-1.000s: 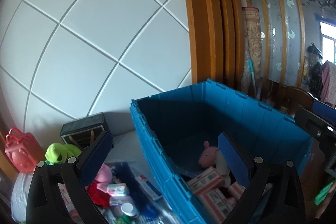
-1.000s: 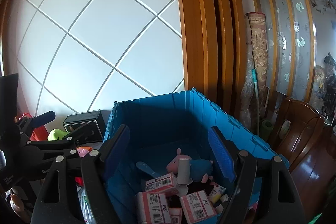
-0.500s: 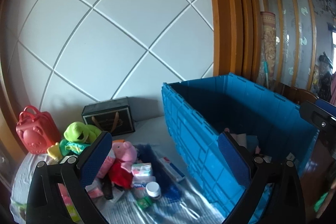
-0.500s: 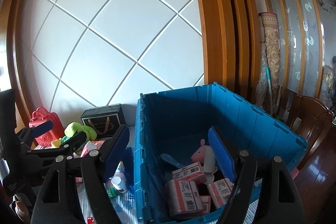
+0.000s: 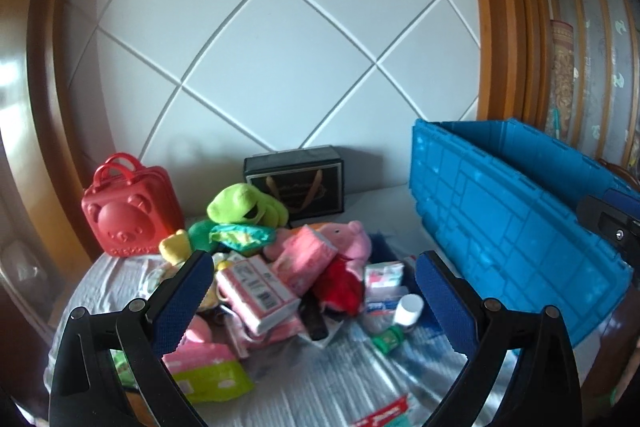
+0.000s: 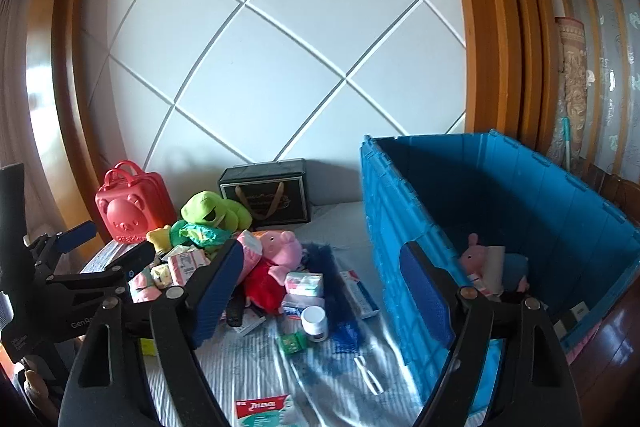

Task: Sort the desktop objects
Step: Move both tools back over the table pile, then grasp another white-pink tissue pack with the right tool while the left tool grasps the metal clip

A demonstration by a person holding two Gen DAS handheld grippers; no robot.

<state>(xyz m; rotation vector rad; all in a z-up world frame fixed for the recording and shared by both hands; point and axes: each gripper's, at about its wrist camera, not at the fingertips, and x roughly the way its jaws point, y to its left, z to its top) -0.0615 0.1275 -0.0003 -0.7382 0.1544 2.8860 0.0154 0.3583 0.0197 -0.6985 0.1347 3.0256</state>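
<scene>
A pile of objects lies on the table: a pink pig plush [image 5: 348, 247] [image 6: 276, 259], a green frog plush [image 5: 244, 205] [image 6: 208, 211], a pink box [image 5: 256, 291], a white bottle [image 5: 408, 309] [image 6: 314, 323] and small packets. The blue crate [image 5: 512, 227] [image 6: 520, 195] stands to the right and holds a second pig plush [image 6: 474, 259] and boxes. My left gripper [image 5: 312, 303] is open and empty, held above the pile. My right gripper [image 6: 320, 291] is open and empty, between the pile and the crate's near wall. The left gripper also shows in the right wrist view [image 6: 104, 243].
A red bear-face case [image 5: 128, 211] [image 6: 128, 211] and a black gift box [image 5: 296, 183] [image 6: 268, 195] stand at the back by the white tiled wall. A wooden frame and chair are to the right. A medicine box [image 6: 264, 407] lies at the table's front.
Both grippers have swung left, away from the crate's inside, toward the pile. The crate has shifted to the right of both views. Both stay open and empty.
</scene>
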